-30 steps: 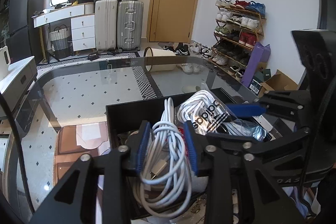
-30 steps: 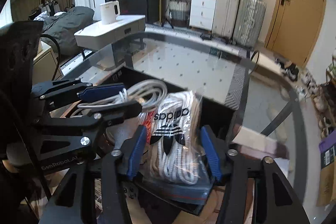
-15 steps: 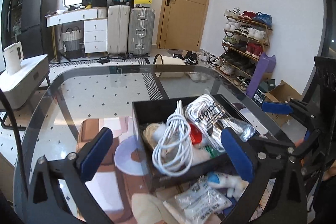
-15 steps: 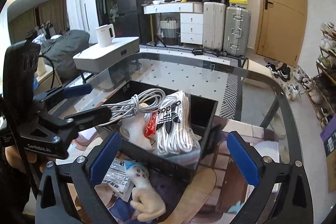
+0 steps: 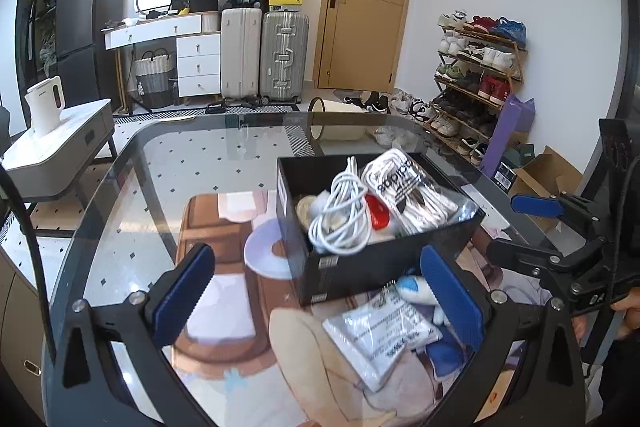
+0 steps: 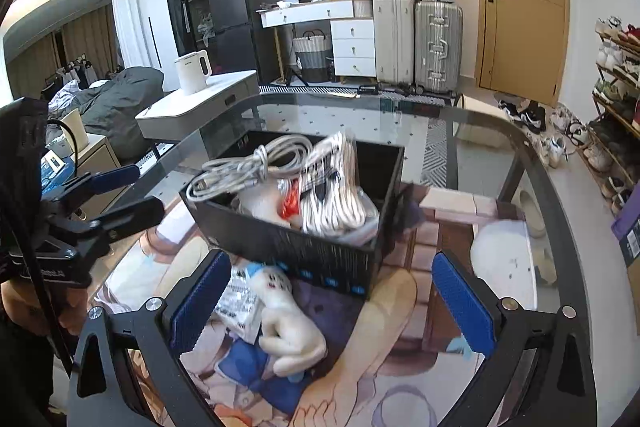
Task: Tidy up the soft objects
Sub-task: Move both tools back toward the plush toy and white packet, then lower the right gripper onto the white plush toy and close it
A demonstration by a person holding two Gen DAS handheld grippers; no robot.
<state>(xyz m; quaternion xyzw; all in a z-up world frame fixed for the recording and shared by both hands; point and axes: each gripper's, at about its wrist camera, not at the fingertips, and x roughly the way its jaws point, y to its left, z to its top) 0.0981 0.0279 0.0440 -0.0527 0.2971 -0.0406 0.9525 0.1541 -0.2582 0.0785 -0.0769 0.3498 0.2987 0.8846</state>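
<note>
Both jaws have just sprung wide, the left hand-held gripper (image 5: 318, 291) and right hand-held gripper (image 6: 334, 297) gaping empty, with the white cable coil (image 5: 340, 223) and bagged laces (image 5: 408, 191) sitting in the black box (image 5: 384, 263) on the glass worktop (image 5: 160, 179).

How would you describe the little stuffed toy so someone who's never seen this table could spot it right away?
Start at the glass table and find the black box full of white cables. Just outside its near wall, on the printed mat, lies a small cream plush toy beside a flat white plastic packet. It is the only soft, limbed figure there, with a blue patch at its head.
</note>
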